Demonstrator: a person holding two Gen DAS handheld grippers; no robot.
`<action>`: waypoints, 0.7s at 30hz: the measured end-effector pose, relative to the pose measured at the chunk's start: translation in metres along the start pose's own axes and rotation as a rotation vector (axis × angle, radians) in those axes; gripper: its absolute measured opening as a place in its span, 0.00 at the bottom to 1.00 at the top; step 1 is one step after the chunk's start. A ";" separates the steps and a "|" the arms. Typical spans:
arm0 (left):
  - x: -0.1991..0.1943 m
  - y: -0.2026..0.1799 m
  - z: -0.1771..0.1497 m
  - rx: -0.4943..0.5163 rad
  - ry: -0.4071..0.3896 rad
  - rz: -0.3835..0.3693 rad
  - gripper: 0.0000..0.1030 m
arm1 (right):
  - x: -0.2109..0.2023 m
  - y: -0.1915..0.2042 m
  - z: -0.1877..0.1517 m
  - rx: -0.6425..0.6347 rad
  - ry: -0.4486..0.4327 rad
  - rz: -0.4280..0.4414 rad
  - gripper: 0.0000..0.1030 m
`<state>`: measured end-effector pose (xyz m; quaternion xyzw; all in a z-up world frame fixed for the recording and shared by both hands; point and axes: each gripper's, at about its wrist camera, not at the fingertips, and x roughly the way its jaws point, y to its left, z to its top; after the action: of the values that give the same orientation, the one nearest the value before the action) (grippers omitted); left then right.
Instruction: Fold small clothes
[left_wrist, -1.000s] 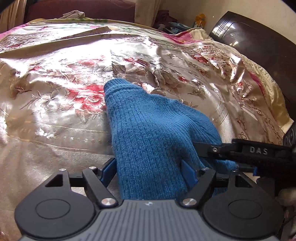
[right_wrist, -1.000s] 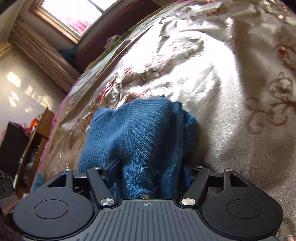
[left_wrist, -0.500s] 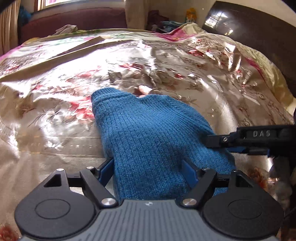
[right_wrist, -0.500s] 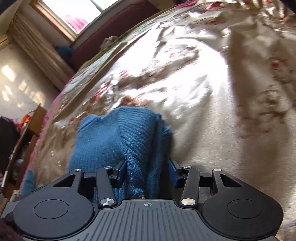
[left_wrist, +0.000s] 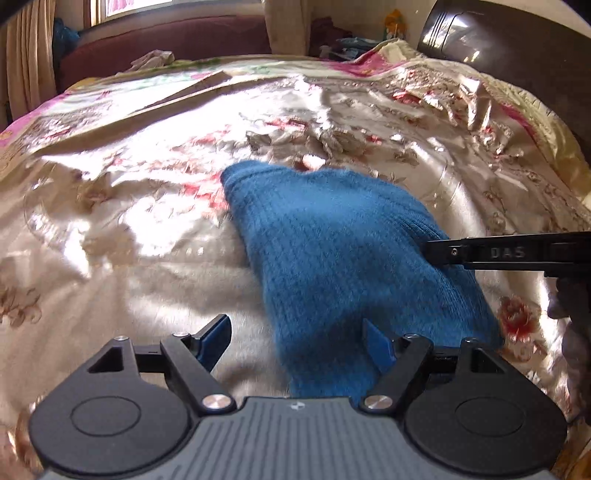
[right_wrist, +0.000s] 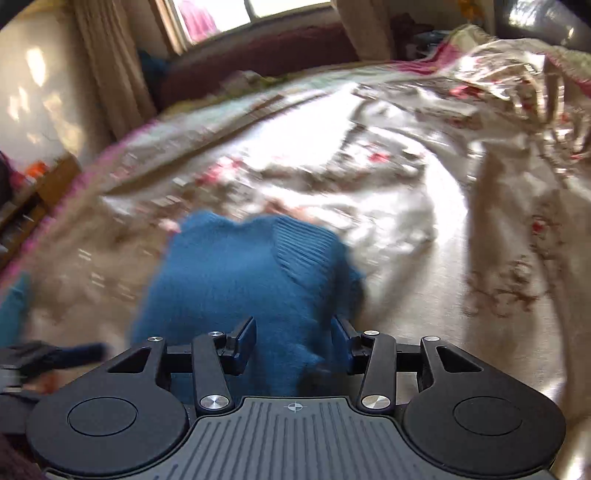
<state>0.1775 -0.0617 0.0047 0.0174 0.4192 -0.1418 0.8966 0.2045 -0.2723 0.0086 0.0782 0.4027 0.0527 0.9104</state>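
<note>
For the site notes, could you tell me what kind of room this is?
Most likely a bedroom: a floral satin bedspread covers a bed with a dark headboard, and a curtained window stands behind.

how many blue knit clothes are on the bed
1 for certain: the blue knit garment lies on the floral bedspread, its near end between the left gripper fingers. A blurred blue patch at the right wrist view's left edge may be another.

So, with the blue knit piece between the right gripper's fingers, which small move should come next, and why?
Probably close the left gripper on the near edge of the blue knit garment: its fingers stand wide, one side clear of the cloth, while the right gripper is shut on the other end above the floral bedspread.
</note>
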 end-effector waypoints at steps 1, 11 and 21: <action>0.000 0.000 -0.004 -0.006 0.012 0.009 0.78 | 0.003 -0.006 -0.004 0.009 0.021 -0.027 0.44; -0.023 -0.011 -0.033 -0.083 0.048 0.022 0.79 | -0.064 0.009 -0.040 -0.005 -0.028 0.023 0.45; -0.037 -0.030 -0.060 -0.070 0.082 0.008 0.79 | -0.072 0.007 -0.089 0.048 0.059 -0.010 0.46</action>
<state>0.1023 -0.0730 -0.0032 -0.0065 0.4600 -0.1227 0.8794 0.0899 -0.2679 0.0030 0.0964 0.4311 0.0406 0.8962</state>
